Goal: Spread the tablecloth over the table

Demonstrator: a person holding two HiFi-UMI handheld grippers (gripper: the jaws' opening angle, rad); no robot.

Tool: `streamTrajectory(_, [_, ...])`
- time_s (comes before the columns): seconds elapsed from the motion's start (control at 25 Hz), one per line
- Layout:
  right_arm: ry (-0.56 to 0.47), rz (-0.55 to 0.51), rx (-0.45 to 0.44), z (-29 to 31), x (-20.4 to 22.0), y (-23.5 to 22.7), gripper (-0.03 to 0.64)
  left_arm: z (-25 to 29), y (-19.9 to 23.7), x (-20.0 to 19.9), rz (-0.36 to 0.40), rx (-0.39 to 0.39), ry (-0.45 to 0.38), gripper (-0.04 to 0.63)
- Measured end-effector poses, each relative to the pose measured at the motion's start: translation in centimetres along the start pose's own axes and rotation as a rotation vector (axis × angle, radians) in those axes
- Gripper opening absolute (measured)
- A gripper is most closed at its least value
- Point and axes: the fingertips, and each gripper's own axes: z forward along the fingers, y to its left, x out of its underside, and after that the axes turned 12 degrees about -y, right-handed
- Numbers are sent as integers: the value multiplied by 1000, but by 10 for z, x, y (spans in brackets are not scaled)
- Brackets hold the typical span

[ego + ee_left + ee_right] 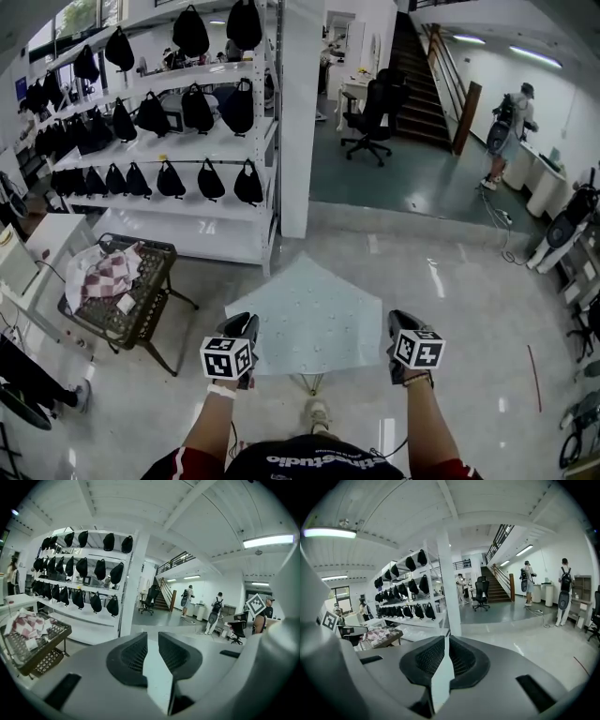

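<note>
I hold a pale blue-green tablecloth point(314, 314) up in the air in front of me, stretched between both grippers above the glossy white floor point(450, 309). My left gripper point(246, 328) clamps the tablecloth's near left corner. In the left gripper view its black ribbed pads point(133, 656) press on a thin fold of fabric running up between them. My right gripper point(398, 326) clamps the near right corner, and the right gripper view shows its pads closed tight on a narrow strip of the same fabric. From those two corners the sheet fans away from me to a point at its far edge, and small marks dot its surface. Below its near edge, thin pale legs and a shoe point(319, 412) show; I cannot tell what the legs belong to. At the left stands a dark wire basket trolley point(155, 314) holding checked fabric point(108, 272). Behind it, white shelves point(216, 150) carry rows of black bags point(197, 108), next to a white pillar point(302, 112).
</note>
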Motion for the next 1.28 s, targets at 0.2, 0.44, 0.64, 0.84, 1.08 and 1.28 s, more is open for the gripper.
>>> streamTrajectory(0.2, [-73, -4, -31, -2, -26, 14, 51, -2, -5, -34, 30, -4, -80, 61])
streamTrajectory(0.44, [-158, -10, -60, -4, -43, 30, 43, -4, -13, -66, 91, 0, -155, 54])
streamTrajectory(0.64, [-193, -3, -57, -7, -51, 37, 40, -3, -19, -83, 113, 0, -185, 52])
streamTrajectory(0.84, [-211, -32, -37, -8, -62, 46, 41, -5, -16, -93, 110, -28, -229, 51])
streamTrajectory(1.08, [-226, 9, -57, -12, -58, 62, 40, -18, -19, -118, 160, -57, -361, 29])
streamTrajectory(1.28, [-254, 15, -75, -14, -69, 73, 40, -21, -17, -125, 149, -61, -377, 20])
